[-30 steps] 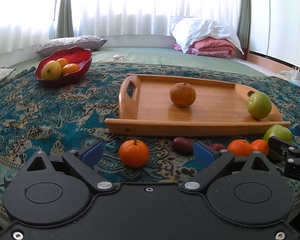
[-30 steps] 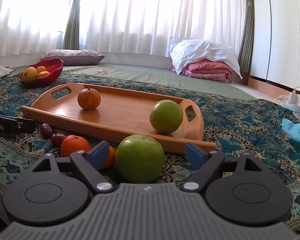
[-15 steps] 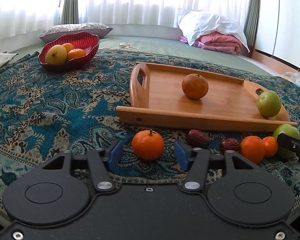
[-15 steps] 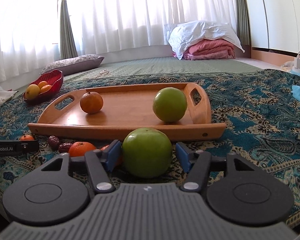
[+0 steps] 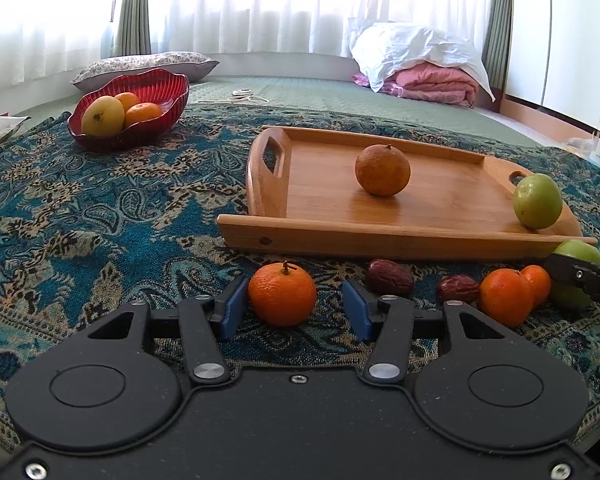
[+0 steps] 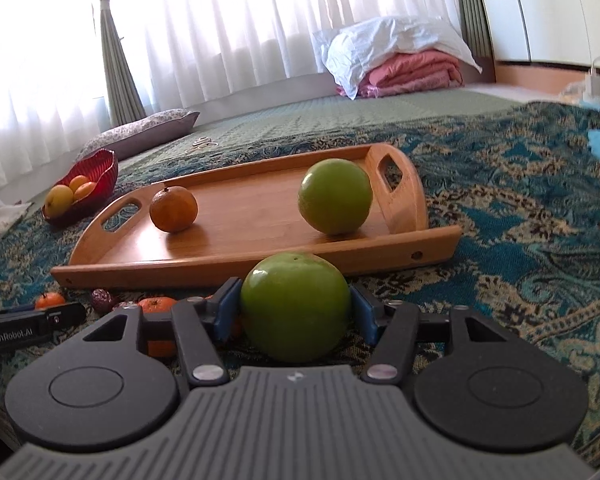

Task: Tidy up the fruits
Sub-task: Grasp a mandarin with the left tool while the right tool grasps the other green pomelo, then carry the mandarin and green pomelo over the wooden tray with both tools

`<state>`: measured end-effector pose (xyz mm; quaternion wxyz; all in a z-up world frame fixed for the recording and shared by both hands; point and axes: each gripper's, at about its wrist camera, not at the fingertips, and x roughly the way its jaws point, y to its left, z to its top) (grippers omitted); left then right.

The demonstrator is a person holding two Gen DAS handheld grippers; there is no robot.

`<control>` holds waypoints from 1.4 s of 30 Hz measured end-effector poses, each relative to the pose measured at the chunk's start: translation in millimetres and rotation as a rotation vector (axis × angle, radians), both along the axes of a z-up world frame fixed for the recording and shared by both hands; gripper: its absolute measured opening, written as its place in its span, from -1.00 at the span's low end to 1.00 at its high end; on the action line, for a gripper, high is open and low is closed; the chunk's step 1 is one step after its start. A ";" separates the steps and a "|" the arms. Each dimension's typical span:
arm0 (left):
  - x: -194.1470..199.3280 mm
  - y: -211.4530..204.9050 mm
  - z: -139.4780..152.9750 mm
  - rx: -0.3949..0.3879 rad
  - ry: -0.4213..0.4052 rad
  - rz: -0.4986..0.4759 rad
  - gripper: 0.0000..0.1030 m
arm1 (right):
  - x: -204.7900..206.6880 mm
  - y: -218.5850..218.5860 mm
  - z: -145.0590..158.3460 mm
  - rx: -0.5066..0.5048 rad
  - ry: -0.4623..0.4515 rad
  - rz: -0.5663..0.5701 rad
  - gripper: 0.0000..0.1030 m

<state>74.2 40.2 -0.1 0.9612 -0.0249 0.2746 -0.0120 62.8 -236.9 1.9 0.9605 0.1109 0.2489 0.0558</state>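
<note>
My left gripper (image 5: 293, 310) stands open around a small orange mandarin (image 5: 282, 294) on the patterned cloth; its left pad touches the fruit and a gap shows on the right. My right gripper (image 6: 296, 312) is shut on a green apple (image 6: 295, 312), both pads against it. A wooden tray (image 5: 400, 236) holds a brownish orange (image 5: 382, 170) and a second green apple (image 5: 537, 201); they also show in the right wrist view, orange (image 6: 173, 209) and apple (image 6: 335, 196). The right gripper's finger (image 5: 580, 276) shows at the left wrist view's right edge.
Two dates (image 5: 390, 277) and two more mandarins (image 5: 504, 297) lie in front of the tray. A red bowl (image 5: 148, 120) with a yellow fruit and oranges stands far left. A pillow, folded bedding (image 5: 432, 82) and curtains lie behind.
Both grippers have narrowed. The left one has closed in around the mandarin; the right one has closed onto the green apple and tilted.
</note>
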 end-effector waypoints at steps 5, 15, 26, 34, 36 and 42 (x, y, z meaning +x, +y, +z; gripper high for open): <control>-1.6 1.4 2.5 0.000 -0.013 0.017 -0.38 | 8.5 -11.3 -2.5 0.092 0.046 0.007 0.32; -6.7 -6.5 12.9 0.012 -0.049 -0.010 -0.38 | 2.8 0.5 4.7 0.005 0.012 -0.009 0.16; -3.3 -14.4 29.1 0.024 -0.081 -0.028 -0.38 | -3.0 10.0 15.6 -0.120 -0.032 -0.012 0.16; 4.3 -18.7 31.9 0.024 -0.070 -0.034 -0.38 | -1.7 6.7 22.9 -0.116 -0.055 -0.027 0.16; 5.4 -18.4 32.6 0.016 -0.070 -0.036 -0.38 | -1.5 6.2 24.4 -0.118 -0.061 -0.030 0.16; 9.5 -19.7 35.6 -0.006 -0.075 -0.049 -0.38 | 1.6 2.9 30.0 -0.112 -0.076 -0.037 0.16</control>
